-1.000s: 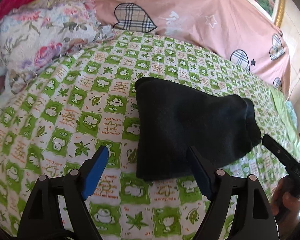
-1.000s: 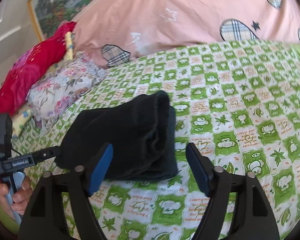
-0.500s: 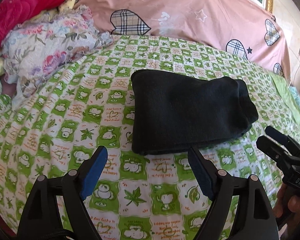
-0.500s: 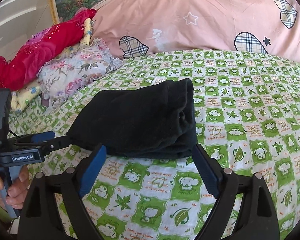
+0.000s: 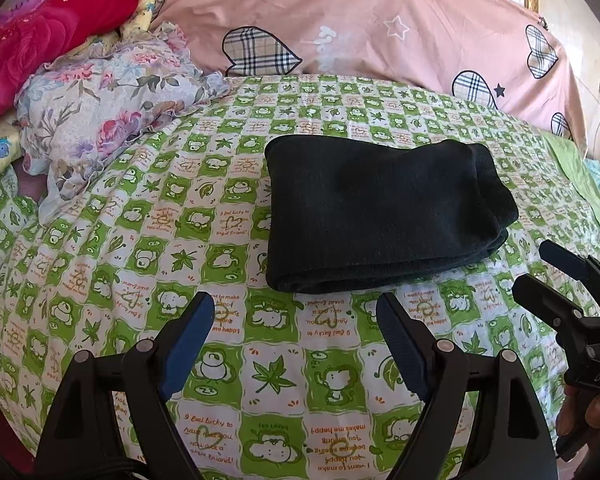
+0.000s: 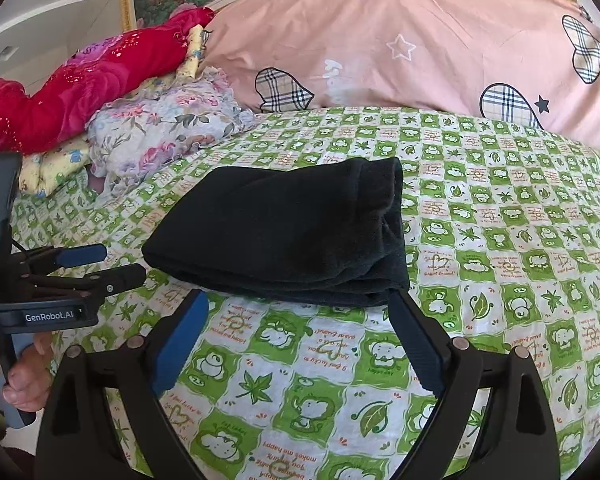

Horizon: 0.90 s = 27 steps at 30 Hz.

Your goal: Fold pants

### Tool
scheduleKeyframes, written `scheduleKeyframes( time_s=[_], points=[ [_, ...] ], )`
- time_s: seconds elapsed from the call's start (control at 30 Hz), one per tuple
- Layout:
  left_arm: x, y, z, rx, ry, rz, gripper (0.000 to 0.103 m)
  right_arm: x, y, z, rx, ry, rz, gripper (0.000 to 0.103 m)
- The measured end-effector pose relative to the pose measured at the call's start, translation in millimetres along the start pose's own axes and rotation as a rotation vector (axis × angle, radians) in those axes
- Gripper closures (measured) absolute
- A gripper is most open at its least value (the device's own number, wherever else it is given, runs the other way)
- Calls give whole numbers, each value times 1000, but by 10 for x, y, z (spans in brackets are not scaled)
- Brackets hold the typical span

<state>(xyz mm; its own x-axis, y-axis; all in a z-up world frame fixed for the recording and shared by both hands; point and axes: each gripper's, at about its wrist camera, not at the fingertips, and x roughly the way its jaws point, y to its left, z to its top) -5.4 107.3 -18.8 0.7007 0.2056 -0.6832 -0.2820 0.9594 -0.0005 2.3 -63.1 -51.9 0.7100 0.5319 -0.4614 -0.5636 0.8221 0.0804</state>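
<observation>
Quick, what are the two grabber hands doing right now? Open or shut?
Left gripper: open, holding nothing, short of the folded black pants.
Right gripper: open, holding nothing.

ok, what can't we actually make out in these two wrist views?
- Pants: underside and inner layers, both views; the top layer covers them.
- Right gripper in the left view: body cut off by the frame edge.
- Left gripper in the right view: the person's hand is cut by the edge.
- Painting: mostly cropped at the top.

Both wrist views look low across the bed [image 5: 100,248] toward its pillow end, near the folded pants [image 5: 380,216]; each shares them, from opposite sides.
</observation>
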Motion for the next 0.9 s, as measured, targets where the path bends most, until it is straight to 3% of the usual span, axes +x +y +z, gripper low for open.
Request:
scheduleKeyframes(
  time_s=[0.4,0.9],
  points=[
    [68,-29,-82,-15,-11,-22,20,106,-20,-70,3,6,-11,11],
    [237,-32,-150,-2,3,3,17,330,64,-167,-28,15,-23,11]
  ],
)
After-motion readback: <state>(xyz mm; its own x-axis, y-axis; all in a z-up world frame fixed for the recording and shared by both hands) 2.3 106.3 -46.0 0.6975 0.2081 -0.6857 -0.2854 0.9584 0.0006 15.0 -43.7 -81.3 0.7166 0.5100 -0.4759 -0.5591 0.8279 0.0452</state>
